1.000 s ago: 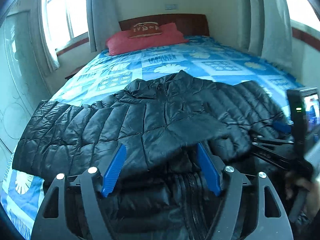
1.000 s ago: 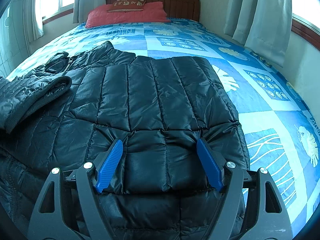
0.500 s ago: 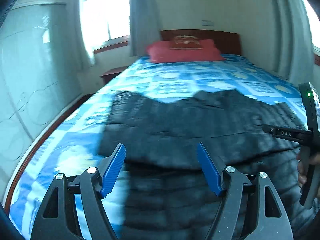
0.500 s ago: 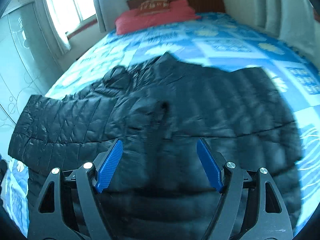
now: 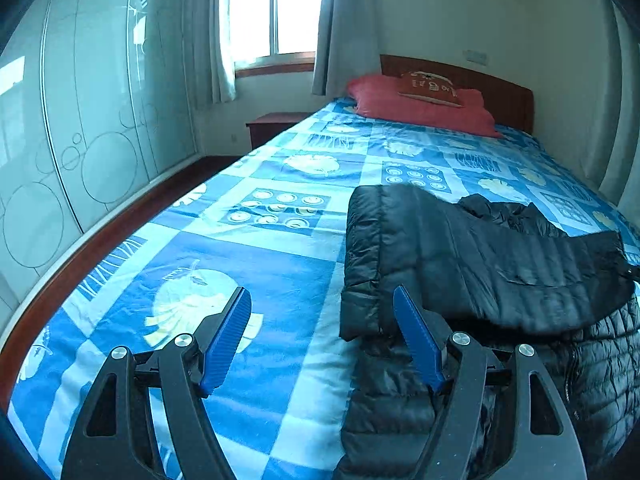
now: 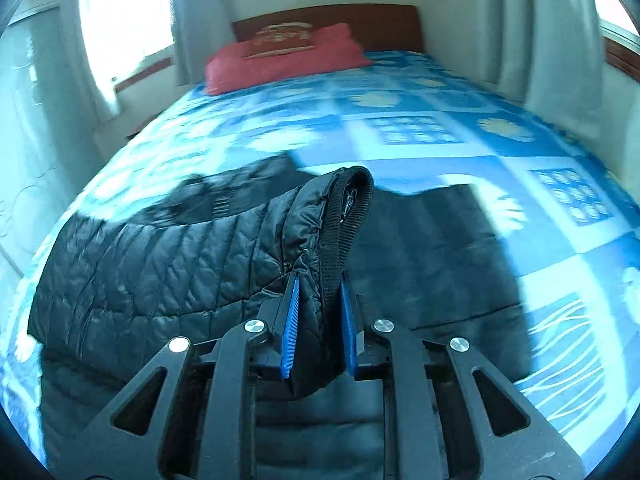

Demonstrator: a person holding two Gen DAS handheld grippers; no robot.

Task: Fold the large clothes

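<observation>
My right hand-held gripper is closing its blue pads on the sleeve cuff of a black quilted puffer jacket. The pads press the padded sleeve from both sides, and the ribbed black cuff rises above them and curls over at its top. The sleeve stretches away to the left from the grip, down to the body of the jacket, which lies spread on the bed. The view is partly blurred.

My left hand-held gripper stands wide, with nothing between its blue pads. Its left pad is over bare bedspread; its right pad is just beside the jacket's left edge, and I cannot tell whether it touches the fabric. From this side the jacket lies on the right half of the bed, with one padded layer folded over the rest.

The bedspread is blue with pale leaf and circle squares. A red pillow sits at the far end against a dark wooden headboard. A window with grey curtains is on the far wall, and a glass-fronted wardrobe runs along the left.
</observation>
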